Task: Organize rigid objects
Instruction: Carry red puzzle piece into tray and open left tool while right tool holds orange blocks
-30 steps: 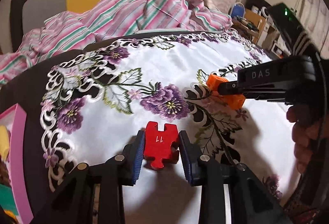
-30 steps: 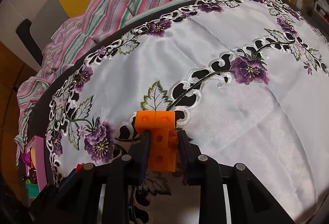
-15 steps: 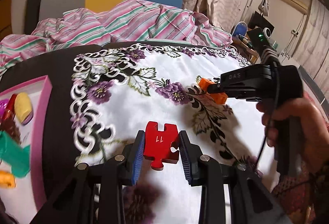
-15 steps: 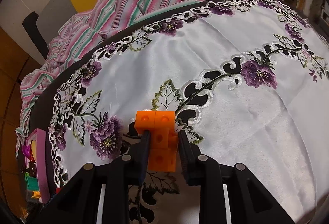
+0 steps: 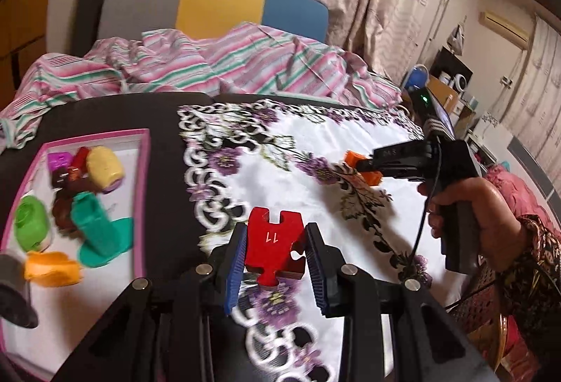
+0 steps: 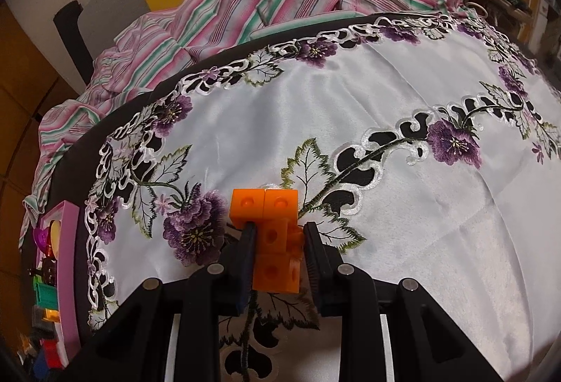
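A red puzzle piece [image 5: 275, 243], marked with a number, is clamped between the blue pads of the left gripper [image 5: 275, 256] and is held above the edge of the embroidered tablecloth [image 5: 315, 143], just beside the pink tray [image 5: 142, 206]. Several toys are already gathered in that tray, among them a teal piece [image 5: 98, 231] and a yellow one [image 5: 104, 168], though they are blurred and cannot be named with certainty. The carrying step is judged to be in hand. Next, the piece must be brought over the tray's near wall, lowered onto a bare patch and released. An orange block cluster [image 6: 275, 241] is gripped firmly by the right gripper [image 6: 278, 252] over the cloth, well apart from the tray; whether it rests on the cloth cannot be told.
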Motion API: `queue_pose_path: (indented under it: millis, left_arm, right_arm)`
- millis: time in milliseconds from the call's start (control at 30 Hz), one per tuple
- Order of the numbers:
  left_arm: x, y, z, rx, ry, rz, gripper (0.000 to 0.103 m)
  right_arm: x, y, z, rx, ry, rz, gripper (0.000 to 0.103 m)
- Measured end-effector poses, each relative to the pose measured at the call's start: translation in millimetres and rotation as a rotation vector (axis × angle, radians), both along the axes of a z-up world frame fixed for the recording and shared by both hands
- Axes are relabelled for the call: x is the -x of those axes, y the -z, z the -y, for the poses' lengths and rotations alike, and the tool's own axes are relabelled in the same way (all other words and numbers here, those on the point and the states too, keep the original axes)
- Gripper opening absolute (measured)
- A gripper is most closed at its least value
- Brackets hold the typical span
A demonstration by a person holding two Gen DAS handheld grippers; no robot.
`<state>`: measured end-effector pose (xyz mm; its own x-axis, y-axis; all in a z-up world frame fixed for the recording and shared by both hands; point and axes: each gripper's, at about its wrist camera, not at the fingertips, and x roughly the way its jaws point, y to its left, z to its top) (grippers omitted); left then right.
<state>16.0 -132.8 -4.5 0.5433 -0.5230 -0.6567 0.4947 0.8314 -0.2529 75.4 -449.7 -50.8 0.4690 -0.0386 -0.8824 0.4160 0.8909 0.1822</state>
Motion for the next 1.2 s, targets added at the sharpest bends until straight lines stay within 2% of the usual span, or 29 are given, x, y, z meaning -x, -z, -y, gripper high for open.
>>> queue_pose_path:
  millis: [300, 633, 833, 1033, 1100, 1167, 1200]
  left_arm:
    - [2, 3, -58, 0.005, -0.121, -0.003, 0.032]
    - [1, 25, -121, -0.02, -0.257, -0.046, 0.032]
    - [-5, 44, -142, -0.06, -0.305, -0.092, 0.032]
    - [-3, 51, -154, -0.093, -0.337, -0.094, 0.032]
    - [-3, 51, -159, -0.091, -0.363, -0.098, 0.037]
    - [-2, 50, -163, -0.075, -0.385, -0.101, 0.045]
    - [-1, 49, -165, -0.071, -0.391, -0.097, 0.046]
  right_arm:
    - [2, -1, 0, 0.006, -0.005, 0.003, 0.027]
    - [3, -5, -3, 0.029, -0.011, 0.017, 0.027]
    - [2, -4, -3, 0.041, -0.01, 0.004, 0.027]
    - [2, -3, -2, 0.047, -0.008, 0.0, 0.027]
    - [1, -3, -3, 0.048, -0.01, -0.001, 0.027]
    - [1, -3, -3, 0.047, -0.014, -0.001, 0.027]
    - [1, -3, -4, 0.049, -0.017, -0.001, 0.027]
